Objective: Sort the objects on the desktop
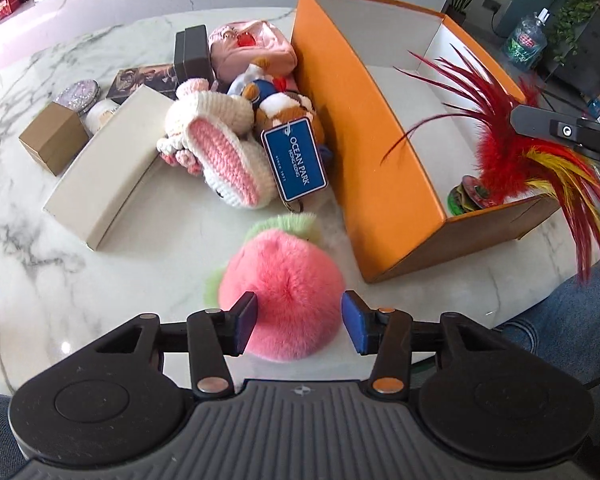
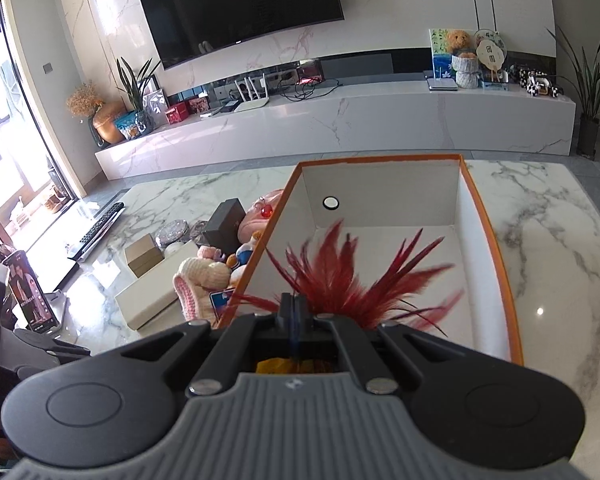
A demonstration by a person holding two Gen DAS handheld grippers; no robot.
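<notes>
A pink fluffy pompom [image 1: 284, 292] with green fringe lies on the marble table [image 1: 140, 248]. My left gripper [image 1: 299, 320] is open, its blue pads on either side of the pompom. An open orange box [image 1: 380, 160] stands to the right. My right gripper [image 2: 294, 312] is shut on a red and yellow feather toy [image 2: 360, 284] and holds it over the near end of the box [image 2: 496, 240]. The toy also shows in the left wrist view [image 1: 516, 152], above a small green disc [image 1: 470, 198] on the box floor.
A crocheted bunny [image 1: 220, 152], a plush with a blue Ocean Park tag [image 1: 294, 158], a pink pouch [image 1: 252, 50], a cream box [image 1: 108, 168], a brown box [image 1: 52, 136] and a dark box [image 1: 194, 54] lie left of the orange box. A remote [image 2: 96, 232] lies far left.
</notes>
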